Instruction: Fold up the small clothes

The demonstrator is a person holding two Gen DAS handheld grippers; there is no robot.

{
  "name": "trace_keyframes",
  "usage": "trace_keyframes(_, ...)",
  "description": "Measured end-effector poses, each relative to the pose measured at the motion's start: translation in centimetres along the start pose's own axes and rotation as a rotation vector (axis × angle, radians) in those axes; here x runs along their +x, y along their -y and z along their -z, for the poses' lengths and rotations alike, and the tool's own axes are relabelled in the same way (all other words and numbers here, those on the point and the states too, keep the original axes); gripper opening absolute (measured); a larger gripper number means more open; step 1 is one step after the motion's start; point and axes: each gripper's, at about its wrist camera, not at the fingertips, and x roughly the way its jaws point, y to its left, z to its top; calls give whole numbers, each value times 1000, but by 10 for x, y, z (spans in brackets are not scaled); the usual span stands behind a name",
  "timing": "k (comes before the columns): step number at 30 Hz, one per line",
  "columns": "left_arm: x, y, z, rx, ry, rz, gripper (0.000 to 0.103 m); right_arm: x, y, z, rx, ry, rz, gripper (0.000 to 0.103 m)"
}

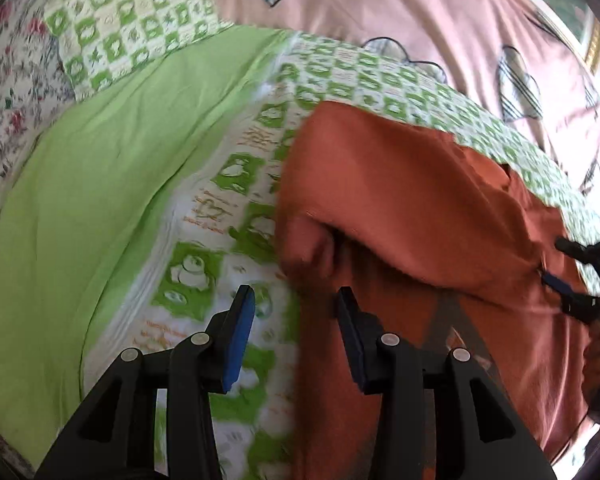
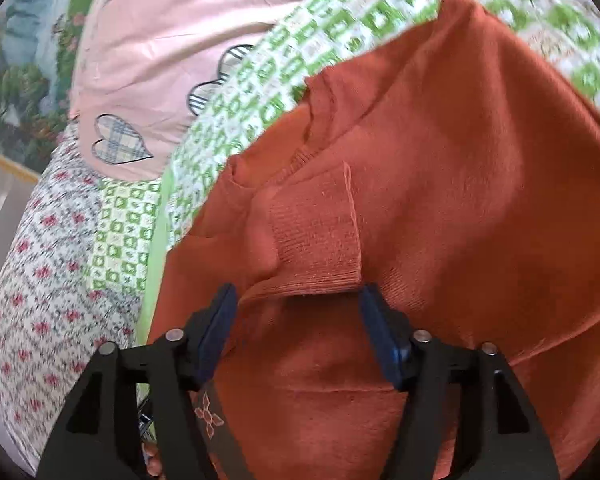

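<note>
Risking collapse, the folded orange sweater [image 2: 440, 184] is being approached by the left gripper [image 1: 296, 300] and right gripper [image 2: 296, 300], fingers apart, possibly snagging its ribbed cuff [image 2: 316, 232].

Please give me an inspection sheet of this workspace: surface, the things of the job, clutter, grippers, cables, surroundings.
Surface: bed with green patterned sheet and plain green cloth.
Job's things: rust-orange sweater lying on the sheet, ribbed cuff folded onto its body.
Clutter: pink heart-print cover; floral bedding.
Grippers: left gripper open at the sweater's edge; right gripper open, cuff just ahead, not gripped.
Cables: nothing seen.
Surroundings: landscape picture, partly visible.
</note>
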Motion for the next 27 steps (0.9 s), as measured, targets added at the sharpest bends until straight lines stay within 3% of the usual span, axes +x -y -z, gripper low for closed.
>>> trace_keyframes(5, 29, 6, -17, 23, -24, -18, 43, 19, 2, -13, 57, 21, -4, 66)
trace_keyframes(6, 32, 8, -20, 24, -24, -16, 43, 22, 3, -17, 67, 25, -9, 56)
trace_keyframes(7, 34, 10, -23, 27, -20, -19, 43, 25, 2, -22, 62, 23, -23, 31)
trace_keyframes(9, 36, 14, -29, 35, -9, -39, 43, 19, -4, -28, 26, 45, -50, 12)
trace_keyframes(12, 33, 17, -32, 29, 6, -74, 43, -26, -25, -30, -95, 177, -76, 12)
trace_keyframes(15, 32, 12, -30, -6, -1, -93, 43, -70, -24, -28, -166, 295, -32, 12)
trace_keyframes(20, 29, 13, -23, -44, 0, -91, 43, -73, 16, -29, -180, 222, 111, 12)
trace_keyframes(24, 20, 19, -18, -23, 15, -91, 43, -85, 24, -26, -202, 264, 120, 12)
trace_keyframes(27, 27, 18, -13, -12, -11, -97, 43, -77, 28, -28, -230, 235, 186, 12)
